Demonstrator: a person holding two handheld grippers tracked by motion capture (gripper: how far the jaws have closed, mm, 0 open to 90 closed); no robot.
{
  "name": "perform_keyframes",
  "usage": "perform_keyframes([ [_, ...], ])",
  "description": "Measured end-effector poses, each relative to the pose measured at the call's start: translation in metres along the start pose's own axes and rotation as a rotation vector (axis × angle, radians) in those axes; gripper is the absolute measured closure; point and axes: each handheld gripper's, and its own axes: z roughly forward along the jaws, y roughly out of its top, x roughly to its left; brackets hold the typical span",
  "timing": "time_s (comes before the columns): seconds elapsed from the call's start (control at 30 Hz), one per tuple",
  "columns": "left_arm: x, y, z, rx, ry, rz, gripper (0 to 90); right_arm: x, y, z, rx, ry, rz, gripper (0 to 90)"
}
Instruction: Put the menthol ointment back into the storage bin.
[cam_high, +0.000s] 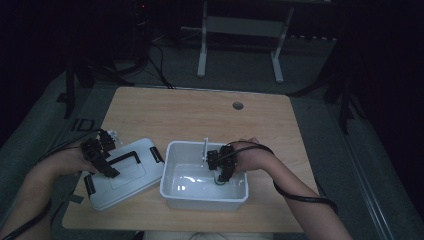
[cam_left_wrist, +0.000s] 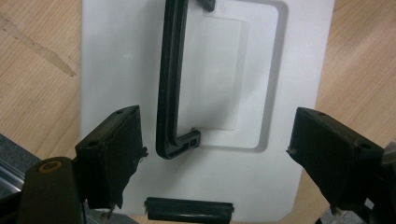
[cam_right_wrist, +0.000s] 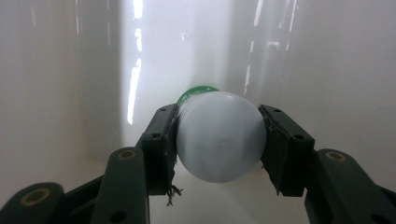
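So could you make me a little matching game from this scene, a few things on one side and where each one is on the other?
Things:
1. lid
2. bulb
3. left hand-held gripper
4. box

Places or states:
a. open, above the lid
b. flat on the table, left of the box
c. clamped between the right hand-held gripper's jaws
d. open-topped, near the table's front edge

Pairs: 1-b, 2-c, 3-a, 4-d

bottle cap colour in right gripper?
Green, on a white bottle clamped by the right gripper inside the bin. Clearest in the right gripper view.
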Motion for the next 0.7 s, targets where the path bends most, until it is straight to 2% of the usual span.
perform_keyframes([
  [0.13,0.0,-0.001,0.001,-0.001,-0.001,0.0,17.4,0.0,0.001,0.004,0.005,0.0,-0.003,49.8],
  [0.33,0.0,-0.001,0.001,0.001,-0.003,-0.001,17.4,-0.001,0.002,0.012,0.01,0.007,0.027,49.8],
  [0.53,0.0,-0.001,0.001,-0.001,-0.002,0.0,17.4,0.0,0.003,0.014,0.009,0.002,0.028,49.7],
  [0.7,0.0,-0.001,0.0,0.001,-0.001,0.002,17.4,0.002,0.003,0.014,0.033,-0.005,0.017,49.3],
])
